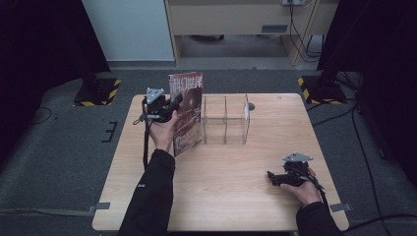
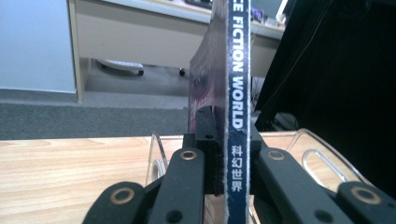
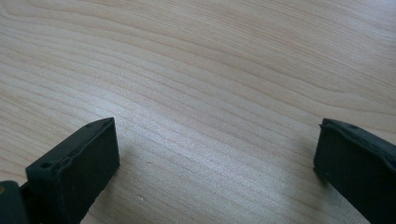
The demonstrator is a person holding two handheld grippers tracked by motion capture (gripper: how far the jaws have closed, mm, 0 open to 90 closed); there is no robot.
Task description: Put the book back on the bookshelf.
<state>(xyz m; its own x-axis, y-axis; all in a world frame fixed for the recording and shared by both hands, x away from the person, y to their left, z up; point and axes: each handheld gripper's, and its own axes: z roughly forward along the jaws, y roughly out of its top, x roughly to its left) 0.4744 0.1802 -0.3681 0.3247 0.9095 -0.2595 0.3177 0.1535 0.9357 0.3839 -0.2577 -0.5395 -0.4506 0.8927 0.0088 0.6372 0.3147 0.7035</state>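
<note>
High view: left tongs sit left of centre in the frame, clamped on a magazine held upright on its edge. The magazine stands just beside the left end of a clear plastic rack at the middle of the desk; whether it touches the rack wall or has entered a compartment cannot be told from here. The cover print is too small to read.

Left gripper view: the magazine spine runs up the centre of the frame, pinched between the two black jaws at the bottom. Spine lettering is cut off at the top edge; "FICTION WORLD" and four Chinese characters are legible. The cover falls away to the left, dark and blurred. The curved clear edges of the rack show low on both sides of the jaws, its inside mostly hidden behind the magazine and tongs.

Right tongs lie at the lower right of the high view, resting on the desk in the person's hand. Right gripper view: jaws stand wide apart at the bottom corners, bare wood grain between them, nothing held.
</note>
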